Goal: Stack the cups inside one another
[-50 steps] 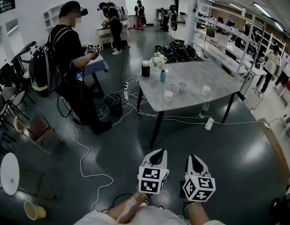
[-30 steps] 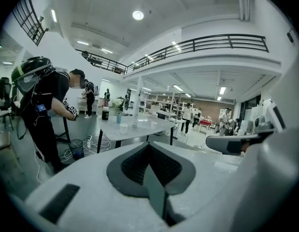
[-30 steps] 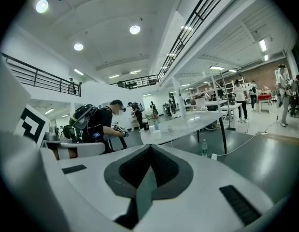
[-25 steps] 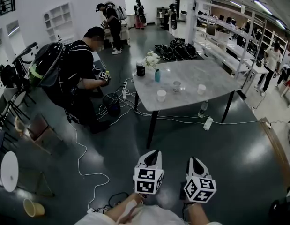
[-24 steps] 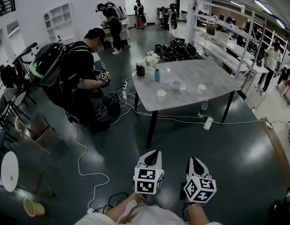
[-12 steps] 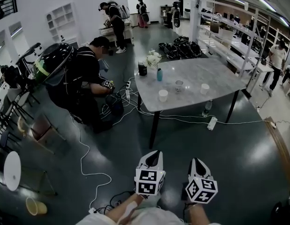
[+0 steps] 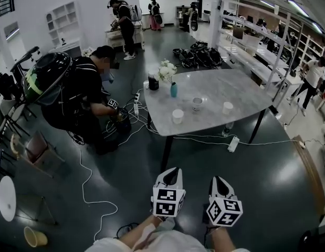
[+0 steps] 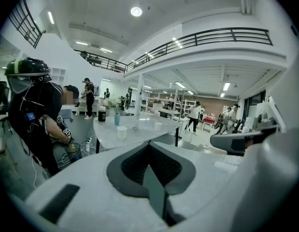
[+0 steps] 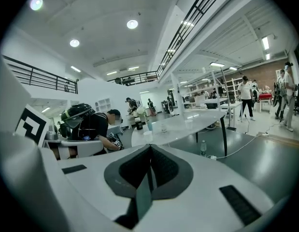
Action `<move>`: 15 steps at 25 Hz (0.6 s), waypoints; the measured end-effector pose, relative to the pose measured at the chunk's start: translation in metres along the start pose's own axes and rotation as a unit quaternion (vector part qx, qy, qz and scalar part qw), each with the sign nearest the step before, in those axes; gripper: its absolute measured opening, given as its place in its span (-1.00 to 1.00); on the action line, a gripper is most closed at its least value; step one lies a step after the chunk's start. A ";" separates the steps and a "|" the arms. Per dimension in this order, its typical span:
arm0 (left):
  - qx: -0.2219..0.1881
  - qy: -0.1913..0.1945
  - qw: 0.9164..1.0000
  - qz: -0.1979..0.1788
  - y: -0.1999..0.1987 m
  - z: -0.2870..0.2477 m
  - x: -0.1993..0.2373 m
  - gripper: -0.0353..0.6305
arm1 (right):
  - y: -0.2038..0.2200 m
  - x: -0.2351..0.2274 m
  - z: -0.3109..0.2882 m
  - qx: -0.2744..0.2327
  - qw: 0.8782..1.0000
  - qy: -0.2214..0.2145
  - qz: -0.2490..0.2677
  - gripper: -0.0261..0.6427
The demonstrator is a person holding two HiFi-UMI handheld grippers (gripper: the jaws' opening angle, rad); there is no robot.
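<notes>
The left gripper [image 7: 175,172], a white two-jaw tool carrying a cube of square markers, sat at the lower centre of the head view. The right gripper [image 7: 217,180], of the same make, sat just beside it to the right. Both pointed up the frame toward the table. In the left gripper view the dark pads were pressed together with nothing between them. The right gripper view showed the same, jaws closed on nothing.

The rounded grey marble-look table [image 7: 225,83] stood in the middle of the head view, well apart from both grippers, with dark glossy floor between. Three cups stood in a loose row near its near edge, each on its own. A plain white cup [image 7: 177,116] was at the left, a pale patterned cup [image 7: 197,104] in the middle and a second white cup [image 7: 227,107] at the right. Toward the table's upper-left corner stood a teal vase of white flowers [image 7: 173,90] and a dark jar [image 7: 153,81].

Left of the table, a person in black with a large backpack [image 7: 73,93] bent over white cables [image 7: 138,125] on the floor. A white power strip [image 7: 233,144] lay below the table's right part, and a yellow bucket [image 7: 31,237] stood in the lower-left corner.
</notes>
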State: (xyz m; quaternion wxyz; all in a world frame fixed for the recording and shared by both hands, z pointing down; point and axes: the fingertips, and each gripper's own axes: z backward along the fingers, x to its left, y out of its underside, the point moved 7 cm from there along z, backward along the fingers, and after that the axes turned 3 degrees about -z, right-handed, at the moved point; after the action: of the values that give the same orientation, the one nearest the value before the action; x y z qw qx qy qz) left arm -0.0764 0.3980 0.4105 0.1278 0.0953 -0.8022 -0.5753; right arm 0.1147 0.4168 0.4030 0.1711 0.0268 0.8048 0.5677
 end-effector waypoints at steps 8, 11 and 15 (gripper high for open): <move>0.002 0.012 1.000 -0.001 -0.030 -0.063 0.032 -0.91 | -0.034 -0.001 -0.067 0.001 1.000 0.005 0.004 -0.90; 0.004 0.014 1.000 0.003 -0.035 -0.083 0.045 -0.91 | -0.042 0.000 -0.090 0.002 1.000 0.006 0.006 -0.90; 0.012 0.016 1.000 0.000 -0.039 -0.109 0.060 -0.91 | -0.052 -0.003 -0.120 0.004 1.000 0.009 0.010 -0.90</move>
State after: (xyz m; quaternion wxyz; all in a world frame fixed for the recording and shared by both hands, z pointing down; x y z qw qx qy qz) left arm -0.0984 0.2697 0.4124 0.1400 0.1060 -0.8069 -0.5640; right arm 0.0883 0.2895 0.3911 0.1583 0.0308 0.8083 0.5663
